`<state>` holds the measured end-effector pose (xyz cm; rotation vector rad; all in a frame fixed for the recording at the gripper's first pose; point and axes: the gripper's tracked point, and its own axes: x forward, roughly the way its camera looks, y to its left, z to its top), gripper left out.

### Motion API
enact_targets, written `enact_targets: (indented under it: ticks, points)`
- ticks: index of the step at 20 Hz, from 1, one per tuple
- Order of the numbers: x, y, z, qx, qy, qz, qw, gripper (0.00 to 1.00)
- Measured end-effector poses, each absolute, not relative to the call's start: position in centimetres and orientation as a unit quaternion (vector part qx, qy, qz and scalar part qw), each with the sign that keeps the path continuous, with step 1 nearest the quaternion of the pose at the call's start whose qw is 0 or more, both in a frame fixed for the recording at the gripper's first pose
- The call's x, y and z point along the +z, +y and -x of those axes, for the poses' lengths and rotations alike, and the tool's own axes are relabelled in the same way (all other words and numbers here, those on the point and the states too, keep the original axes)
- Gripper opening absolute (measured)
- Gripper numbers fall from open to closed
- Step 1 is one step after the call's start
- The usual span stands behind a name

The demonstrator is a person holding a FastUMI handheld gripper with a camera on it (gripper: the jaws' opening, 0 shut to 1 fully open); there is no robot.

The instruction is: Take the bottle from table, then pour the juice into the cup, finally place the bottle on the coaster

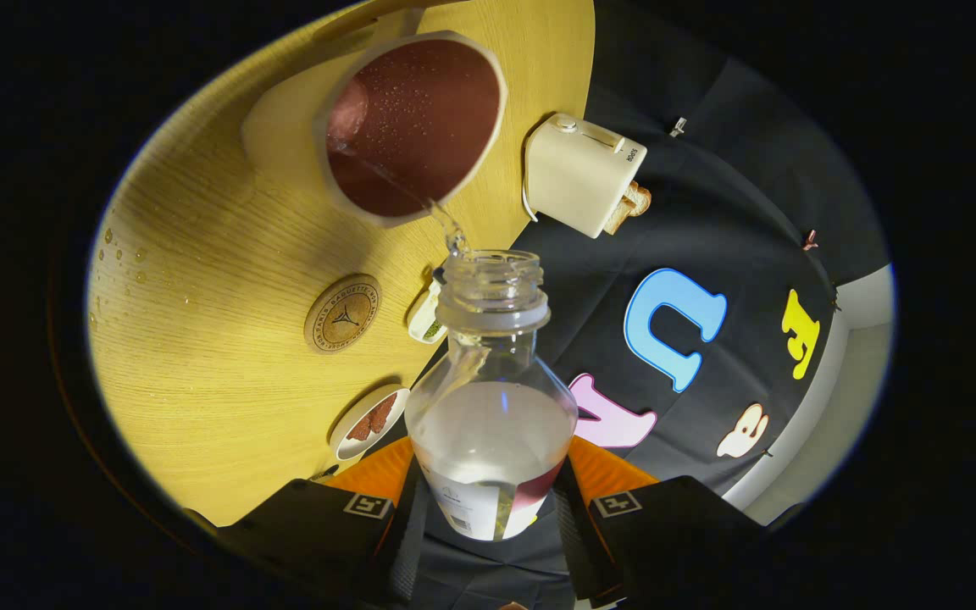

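My gripper [492, 500] is shut on a clear, uncapped plastic bottle [492, 407], gripped at its lower body between the two orange-and-black fingers [369, 500]. The bottle is tilted over, and a thin stream of clear liquid [446, 222] runs from its open mouth into the cup [412, 123] just beyond. The cup is white outside and dark red inside, with droplets on its inner wall. A round cork coaster [342, 313] lies on the wooden table [217, 280] beside the bottle's neck, apart from the cup.
A cream toaster [581, 174] with a slice of toast sticking out stands past the bottle's mouth. A small white dish with brown pieces [369, 420] lies near the fingers. A small white item [426, 315] sits by the bottle neck. Water drops [119, 254] dot the table.
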<state>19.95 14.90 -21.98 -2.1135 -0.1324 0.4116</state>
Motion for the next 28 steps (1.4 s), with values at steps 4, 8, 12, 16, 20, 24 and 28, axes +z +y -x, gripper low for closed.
enact_targets:
  ticks: [4,8,12,16,20,24,28]
  points:
    - [-21.3,15.1,-20.2,0.171,-0.070,0.870,0.458,0.71]
    - [-20.6,15.8,-20.2,0.173,-0.091,0.875,0.443,0.71]
    - [-19.7,16.6,-20.1,0.175,-0.109,0.879,0.429,0.71]
    - [-18.9,17.4,-19.9,0.176,-0.123,0.882,0.418,0.71]
    - [-18.3,18.3,-19.6,0.180,-0.141,0.885,0.405,0.71]
    - [-18.3,18.8,-19.2,0.185,-0.151,0.887,0.395,0.71]
    - [-18.2,19.5,-18.9,0.192,-0.166,0.890,0.379,0.70]
